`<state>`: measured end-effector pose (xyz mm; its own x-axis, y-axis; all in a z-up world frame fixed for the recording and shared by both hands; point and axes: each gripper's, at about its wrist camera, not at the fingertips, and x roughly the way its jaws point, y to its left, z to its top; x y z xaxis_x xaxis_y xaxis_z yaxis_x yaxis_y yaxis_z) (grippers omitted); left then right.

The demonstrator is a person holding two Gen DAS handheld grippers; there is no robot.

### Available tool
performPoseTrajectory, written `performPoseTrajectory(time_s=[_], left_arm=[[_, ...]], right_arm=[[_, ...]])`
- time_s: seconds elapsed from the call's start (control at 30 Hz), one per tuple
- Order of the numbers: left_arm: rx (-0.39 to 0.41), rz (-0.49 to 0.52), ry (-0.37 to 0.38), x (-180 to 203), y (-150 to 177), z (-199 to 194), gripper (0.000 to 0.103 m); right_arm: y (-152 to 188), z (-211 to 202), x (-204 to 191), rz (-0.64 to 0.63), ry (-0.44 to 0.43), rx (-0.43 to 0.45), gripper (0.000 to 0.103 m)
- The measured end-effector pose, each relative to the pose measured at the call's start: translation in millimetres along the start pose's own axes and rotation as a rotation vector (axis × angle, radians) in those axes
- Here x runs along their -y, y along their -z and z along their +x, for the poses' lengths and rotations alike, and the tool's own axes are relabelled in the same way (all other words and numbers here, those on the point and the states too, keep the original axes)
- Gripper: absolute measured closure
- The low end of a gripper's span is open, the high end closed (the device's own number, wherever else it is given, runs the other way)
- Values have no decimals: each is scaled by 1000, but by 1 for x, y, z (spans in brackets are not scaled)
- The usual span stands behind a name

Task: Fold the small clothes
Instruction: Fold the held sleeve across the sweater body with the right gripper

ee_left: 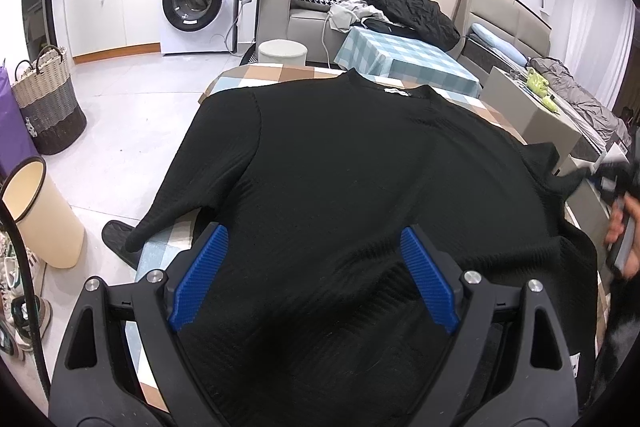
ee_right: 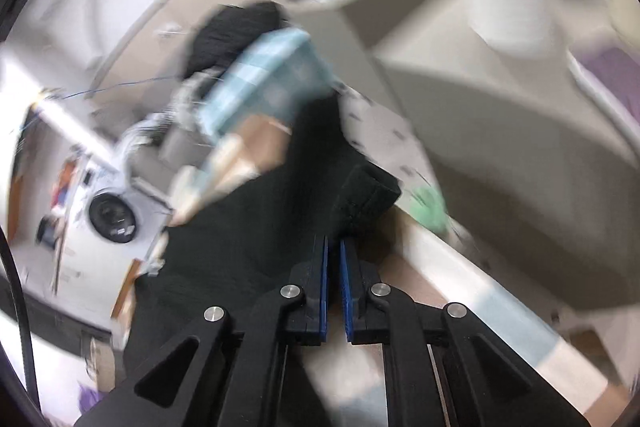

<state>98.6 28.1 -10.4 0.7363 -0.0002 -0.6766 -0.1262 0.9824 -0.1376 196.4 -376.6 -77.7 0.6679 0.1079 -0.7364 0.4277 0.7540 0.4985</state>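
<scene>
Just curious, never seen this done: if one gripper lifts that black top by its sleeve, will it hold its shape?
Probably not. The black top drapes limply over the table edge, so it would likely sag. Its ribbed knit looks grippy rather than slippery, and probably light.

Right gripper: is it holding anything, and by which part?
The right gripper is shut on the black top, gripping its short sleeve at the cuff edge.
</scene>
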Motion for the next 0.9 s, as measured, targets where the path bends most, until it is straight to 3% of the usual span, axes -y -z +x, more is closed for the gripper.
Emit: performPoseTrajectory(time_s=[0.13,0.23,0.3,0.37,0.47,0.63,0.77,0.9], left_arm=[[15,-1,4,2,-1,-2,16],[22,-9,6,2,-1,-4,16],[20,-16,5,1,-1,-4,16],[19,-18,6,-1,0,-4,16],[12,-21,7,-5,3,-5,16],[-2,-40,-7,-14,3,-3,16],[-20,-105,-21,-31,5,0,16],[-26,-158,-32,-48,7,3,15]], right_arm=[[6,-13,-80,-242,-200,22,97],[44,0,-132,-428,-343,-127,97],[74,10,-151,-541,-374,-240,97],[104,23,-158,-656,-335,-345,91],[116,36,-138,-636,-249,-428,76],[94,32,-96,-536,-81,-351,60],[80,28,-72,-457,3,-296,59],[81,39,-73,-513,50,-308,59]])
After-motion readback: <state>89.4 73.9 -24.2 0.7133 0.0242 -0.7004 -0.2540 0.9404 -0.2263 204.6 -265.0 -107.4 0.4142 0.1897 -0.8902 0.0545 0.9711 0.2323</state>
